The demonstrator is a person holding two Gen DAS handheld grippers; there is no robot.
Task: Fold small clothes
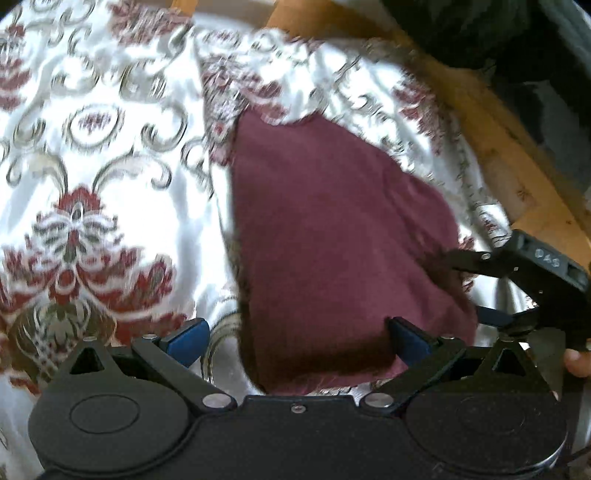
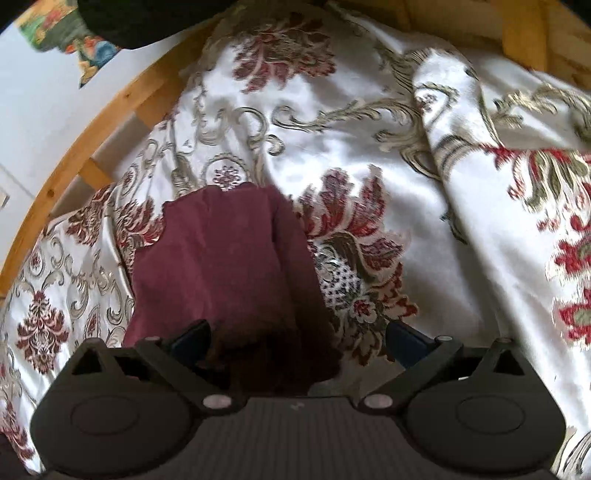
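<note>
A small maroon garment [image 1: 332,236] lies folded on a white bedspread with red and gold floral patterns [image 1: 92,147]. My left gripper [image 1: 297,338] is open, its blue-padded jaws spread wide over the garment's near edge. The right gripper [image 1: 465,291] shows at the right of the left wrist view, open at the garment's right edge. In the right wrist view the garment [image 2: 225,266] lies ahead, and my right gripper [image 2: 297,339] is open over its near end, holding nothing.
A wooden bed frame [image 1: 491,136] runs along the far right edge of the bedspread, and also along the left in the right wrist view [image 2: 85,140]. A raised fold of bedspread [image 2: 498,166] lies to the right. A dark object [image 1: 480,33] sits beyond the frame.
</note>
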